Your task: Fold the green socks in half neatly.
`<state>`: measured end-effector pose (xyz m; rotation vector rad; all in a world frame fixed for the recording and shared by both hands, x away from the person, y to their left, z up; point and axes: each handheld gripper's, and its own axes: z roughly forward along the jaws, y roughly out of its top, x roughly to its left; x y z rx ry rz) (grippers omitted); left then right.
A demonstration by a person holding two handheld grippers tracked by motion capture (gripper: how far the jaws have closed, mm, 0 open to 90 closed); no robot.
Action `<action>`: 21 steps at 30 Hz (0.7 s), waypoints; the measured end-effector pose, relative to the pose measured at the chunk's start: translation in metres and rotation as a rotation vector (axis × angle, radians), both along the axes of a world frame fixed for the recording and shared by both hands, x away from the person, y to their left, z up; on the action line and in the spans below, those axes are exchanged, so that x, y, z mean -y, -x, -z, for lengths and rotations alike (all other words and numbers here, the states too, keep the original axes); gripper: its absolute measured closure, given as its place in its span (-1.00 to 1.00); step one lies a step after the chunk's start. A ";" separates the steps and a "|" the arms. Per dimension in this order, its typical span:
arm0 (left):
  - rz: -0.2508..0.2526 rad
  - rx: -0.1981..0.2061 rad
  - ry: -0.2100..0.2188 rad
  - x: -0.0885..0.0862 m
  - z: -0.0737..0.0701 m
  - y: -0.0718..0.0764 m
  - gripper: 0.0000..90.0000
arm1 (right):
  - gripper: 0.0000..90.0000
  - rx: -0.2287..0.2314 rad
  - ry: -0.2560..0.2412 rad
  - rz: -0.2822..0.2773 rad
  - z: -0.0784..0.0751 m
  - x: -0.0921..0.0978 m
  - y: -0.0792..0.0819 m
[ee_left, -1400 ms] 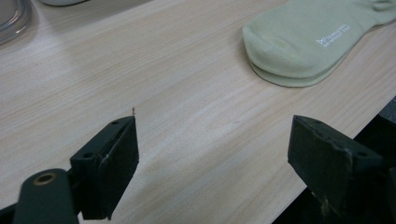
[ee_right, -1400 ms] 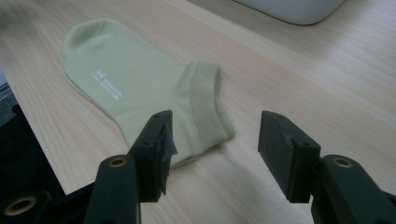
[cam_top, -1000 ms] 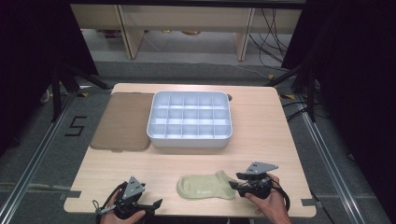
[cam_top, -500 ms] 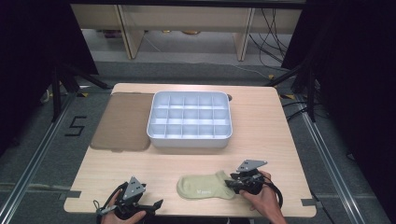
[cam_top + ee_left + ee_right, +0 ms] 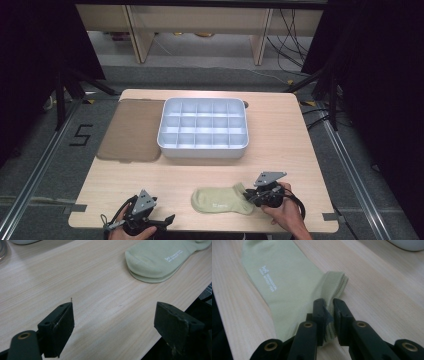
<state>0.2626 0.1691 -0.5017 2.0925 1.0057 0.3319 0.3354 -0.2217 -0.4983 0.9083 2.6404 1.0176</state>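
Pale green sock (image 5: 220, 201) lying flat near the tabletop's (image 5: 280, 130) front edge, cuff end pinched tight in the right gripper (image 5: 329, 315). Left gripper (image 5: 113, 322) down by the front-left corner, jaws spread wide, nothing between them

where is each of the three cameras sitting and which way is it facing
High view: fixed above the person's side, looking forward and down on the table, the divided tray and the sock; both hands and the left gripper and right gripper enter at the bottom.
Left gripper view: rides the left gripper, looking low across the table between its wide-apart jaws toward the sock's toe.
Right gripper view: rides the right gripper, looking down its jaws, closed on the sock's cuff.
All three views share the sock.
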 end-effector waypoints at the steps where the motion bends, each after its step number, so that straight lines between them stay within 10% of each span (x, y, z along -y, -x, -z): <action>1: 0.002 0.000 -0.002 0.000 0.000 0.000 -0.65 | 0.80 -0.013 0.014 -0.006 -0.004 0.002 0.001; 21: 0.064 -0.033 0.081 0.029 0.000 -0.012 -0.65 | 0.72 -0.012 0.047 -0.024 -0.003 0.033 -0.009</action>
